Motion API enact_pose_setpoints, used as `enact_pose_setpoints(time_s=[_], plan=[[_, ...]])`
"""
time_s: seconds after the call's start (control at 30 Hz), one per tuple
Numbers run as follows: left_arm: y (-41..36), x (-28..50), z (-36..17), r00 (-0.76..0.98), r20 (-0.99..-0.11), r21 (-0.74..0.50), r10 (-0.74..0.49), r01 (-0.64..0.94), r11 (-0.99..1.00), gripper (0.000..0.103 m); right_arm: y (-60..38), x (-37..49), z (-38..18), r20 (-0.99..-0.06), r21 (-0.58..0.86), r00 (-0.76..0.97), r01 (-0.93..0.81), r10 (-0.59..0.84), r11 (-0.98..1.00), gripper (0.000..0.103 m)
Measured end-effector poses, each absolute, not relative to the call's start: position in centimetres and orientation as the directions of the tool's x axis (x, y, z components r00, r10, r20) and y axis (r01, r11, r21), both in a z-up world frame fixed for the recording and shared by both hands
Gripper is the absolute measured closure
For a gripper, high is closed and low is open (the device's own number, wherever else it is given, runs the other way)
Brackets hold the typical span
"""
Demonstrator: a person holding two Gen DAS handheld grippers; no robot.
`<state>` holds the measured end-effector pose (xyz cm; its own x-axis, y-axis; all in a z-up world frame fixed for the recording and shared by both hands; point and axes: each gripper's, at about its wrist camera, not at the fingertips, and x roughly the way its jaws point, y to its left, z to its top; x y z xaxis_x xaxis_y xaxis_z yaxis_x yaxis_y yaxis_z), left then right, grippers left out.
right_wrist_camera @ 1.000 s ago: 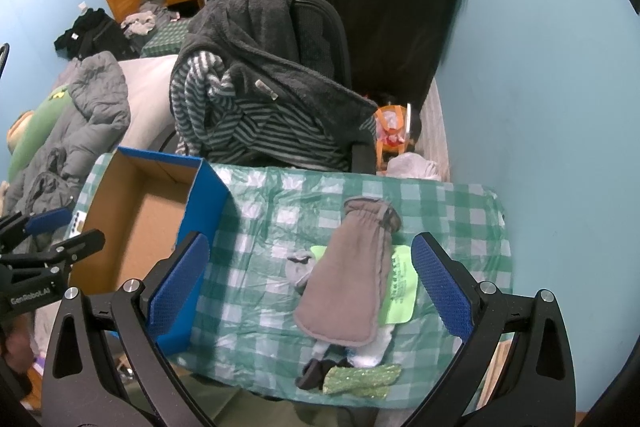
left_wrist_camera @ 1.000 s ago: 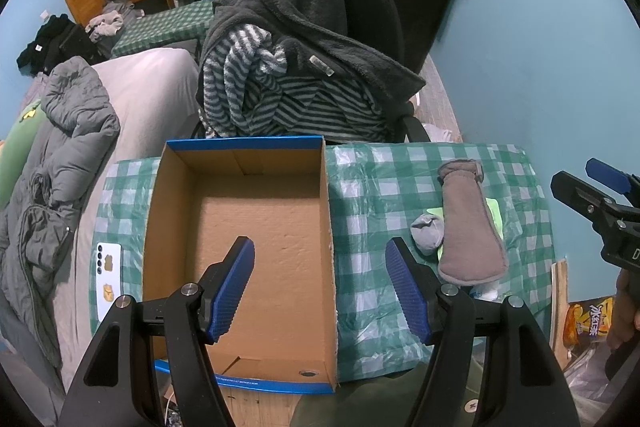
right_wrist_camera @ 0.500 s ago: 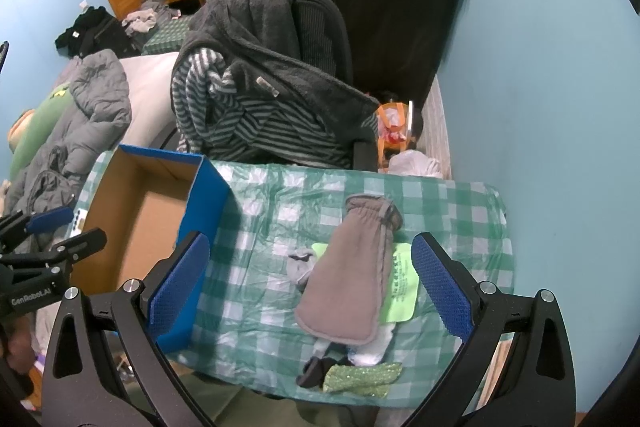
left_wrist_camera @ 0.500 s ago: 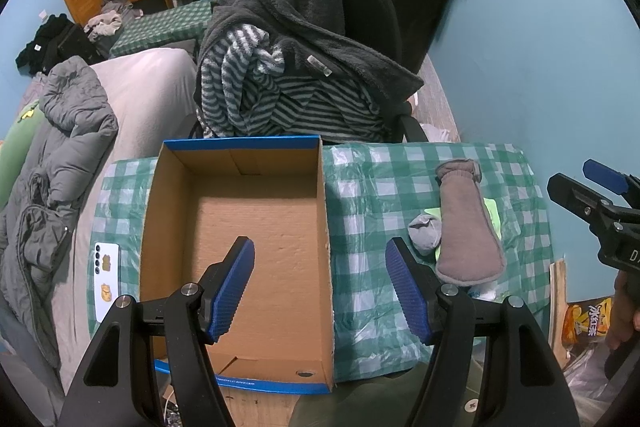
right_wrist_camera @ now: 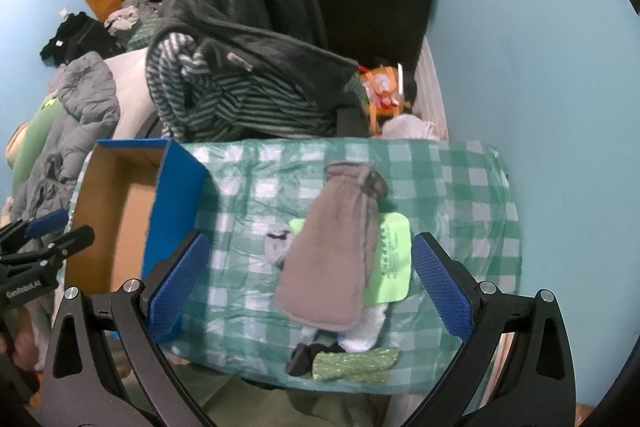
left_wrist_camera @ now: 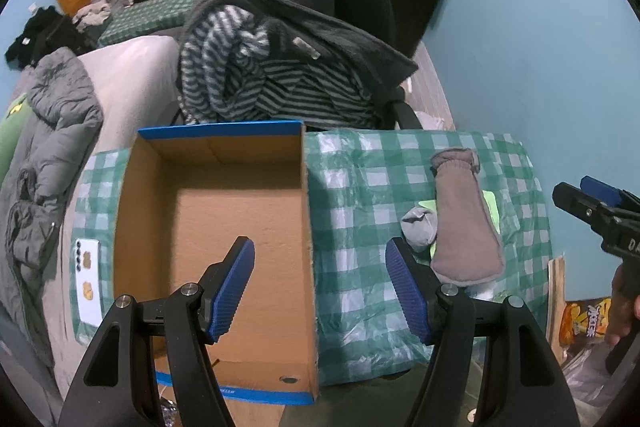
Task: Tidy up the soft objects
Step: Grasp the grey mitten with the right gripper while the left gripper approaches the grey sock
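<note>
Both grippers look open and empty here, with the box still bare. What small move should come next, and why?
Probably lower the right gripper onto the grey-brown mitten. Its fingers stand wide apart on either side of the mitten, which lies on top of the pile, while the cardboard box holds nothing and the left gripper hovers open over the box's right wall.

Your left gripper is spread wide, blue ribbed pads facing each other across a big gap, nothing between them. Your right gripper matches it: jaws fully apart, blue pads empty. Both point forward and tilt downward, side by side. From the left wrist camera, the right gripper's tips poke in at the far right edge, with your right hand wrapped around its handle below. From the right wrist camera, the left gripper's tips show at the far left edge, your left hand dim and blurred beneath it.
</note>
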<state>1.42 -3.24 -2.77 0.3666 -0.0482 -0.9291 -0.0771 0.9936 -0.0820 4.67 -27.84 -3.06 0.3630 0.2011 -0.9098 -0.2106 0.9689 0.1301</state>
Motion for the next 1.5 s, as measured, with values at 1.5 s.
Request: enact_pose_setpoints(time_s=[1.5], plan=[[-12.8, 8.0, -16.9, 0.080, -0.981, -0.163, -0.176, 0.150, 0.975, 0.034, -30.6, 8.7, -18.0, -0.969, 0.189, 0.117, -0.204, 0.215, 0.961, 0.019]])
